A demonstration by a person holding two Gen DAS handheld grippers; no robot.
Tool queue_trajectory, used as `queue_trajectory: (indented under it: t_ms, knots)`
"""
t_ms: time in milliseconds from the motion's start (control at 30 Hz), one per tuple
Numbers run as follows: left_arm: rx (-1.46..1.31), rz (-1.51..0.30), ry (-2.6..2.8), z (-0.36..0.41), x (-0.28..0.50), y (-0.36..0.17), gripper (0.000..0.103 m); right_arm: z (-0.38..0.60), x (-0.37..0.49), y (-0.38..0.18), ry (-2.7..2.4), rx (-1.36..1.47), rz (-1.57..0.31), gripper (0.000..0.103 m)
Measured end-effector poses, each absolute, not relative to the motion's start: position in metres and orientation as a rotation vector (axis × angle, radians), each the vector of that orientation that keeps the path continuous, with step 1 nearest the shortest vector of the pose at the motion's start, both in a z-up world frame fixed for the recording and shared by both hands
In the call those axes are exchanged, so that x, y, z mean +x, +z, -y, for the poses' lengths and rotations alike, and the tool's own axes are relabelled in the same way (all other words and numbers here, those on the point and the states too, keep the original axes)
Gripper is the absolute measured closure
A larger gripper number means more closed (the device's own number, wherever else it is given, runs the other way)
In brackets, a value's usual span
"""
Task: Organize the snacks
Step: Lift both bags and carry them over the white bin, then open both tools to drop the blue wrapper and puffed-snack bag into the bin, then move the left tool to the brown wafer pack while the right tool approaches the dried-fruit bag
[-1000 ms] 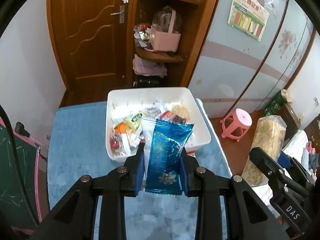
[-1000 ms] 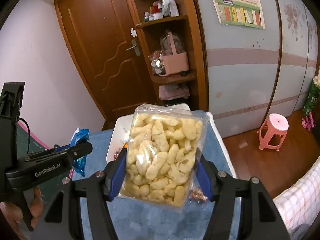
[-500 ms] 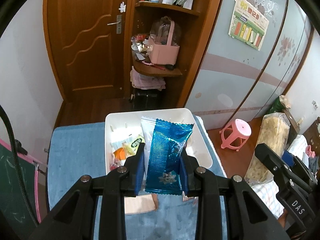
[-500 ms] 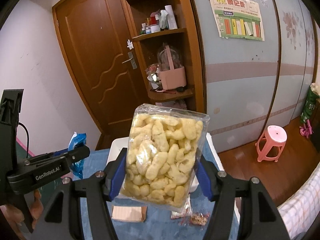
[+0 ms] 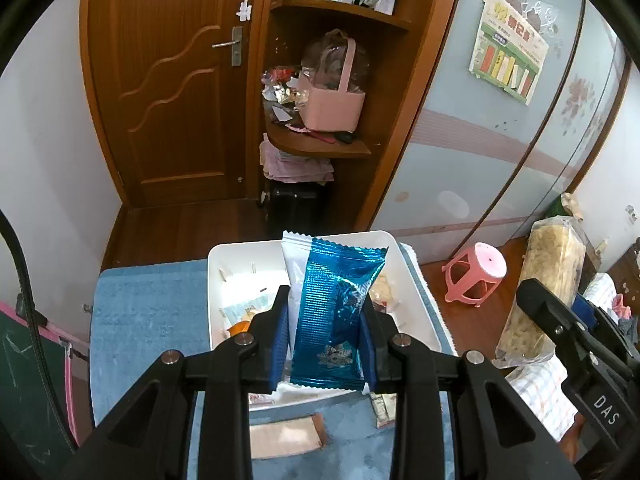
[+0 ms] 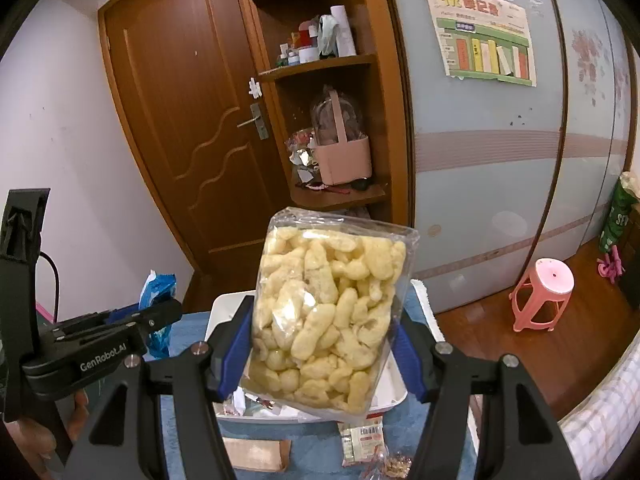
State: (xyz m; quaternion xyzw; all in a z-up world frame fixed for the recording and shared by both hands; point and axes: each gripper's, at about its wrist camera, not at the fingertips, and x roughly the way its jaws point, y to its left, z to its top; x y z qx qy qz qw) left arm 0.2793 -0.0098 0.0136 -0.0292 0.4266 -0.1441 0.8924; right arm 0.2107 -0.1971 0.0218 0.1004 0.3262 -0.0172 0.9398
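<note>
Snacks are split between both tools and a white bin (image 5: 420, 280) on the blue-covered surface (image 5: 148, 304).

Left tool (image 5: 325, 336): jaws narrowed, blue pads pressed on both sides of a blue foil packet (image 5: 334, 316), with a white packet (image 5: 294, 264) tucked behind it in the same grip. Both packets stand upright, held above the bin. From the right wrist view the left tool (image 6: 156, 320) sits off to the left, blue packet (image 6: 158, 288) sticking up from it, a hand (image 6: 36, 436) on its handle.

Right tool (image 6: 326, 350): jaws about half open, pads clamped on the sides of a clear bag of yellow puffs (image 6: 332, 312). Bag is upright, tilted slightly, lifted over the bin (image 6: 224, 308). In the left wrist view the same bag (image 5: 548, 280) shows at the right edge, held up off the surface by the right tool (image 5: 560, 320).

Bin holds a few loose packets at the bottom, partly hidden by the tools. On the blue cover just in front of the bin: a tan flat packet (image 5: 286, 434) and a small labelled packet (image 6: 362, 438), with another small clear snack pack (image 6: 394, 464) beside it.
</note>
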Motion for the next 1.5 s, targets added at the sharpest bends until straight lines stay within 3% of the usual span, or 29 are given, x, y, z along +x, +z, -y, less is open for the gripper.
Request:
queue_trajectory:
  t_ms: [467, 500, 600, 633, 833, 1500]
  knots:
    - [-0.026, -1.0, -0.256, 0.011, 0.326, -0.046, 0.073, 0.192, 0.267, -0.033, -0.018, 0.166, -0.834, 0.039]
    - [-0.023, -1.012, -0.25, 0.011, 0.329, -0.051, 0.067, 0.191, 0.27, -0.037, -0.019, 0.159, -0.843, 0.039]
    - [-0.024, -1.03, -0.235, 0.008, 0.334, -0.057, 0.025, 0.186, 0.285, -0.052, -0.016, 0.143, -0.893, 0.039]
    - [-0.026, -1.019, -0.225, 0.006, 0.333, -0.057, 0.02, 0.186, 0.287, -0.056, -0.01, 0.151, -0.906, 0.038]
    - [-0.006, -1.019, -0.19, -0.004, 0.331, -0.06, 0.02, 0.186, 0.284, -0.06, 0.035, 0.203, -0.882, 0.025]
    - [-0.023, -0.982, -0.154, -0.014, 0.278, -0.038, 0.02, 0.244, 0.215, -0.037, -0.016, 0.286, -0.844, 0.025]
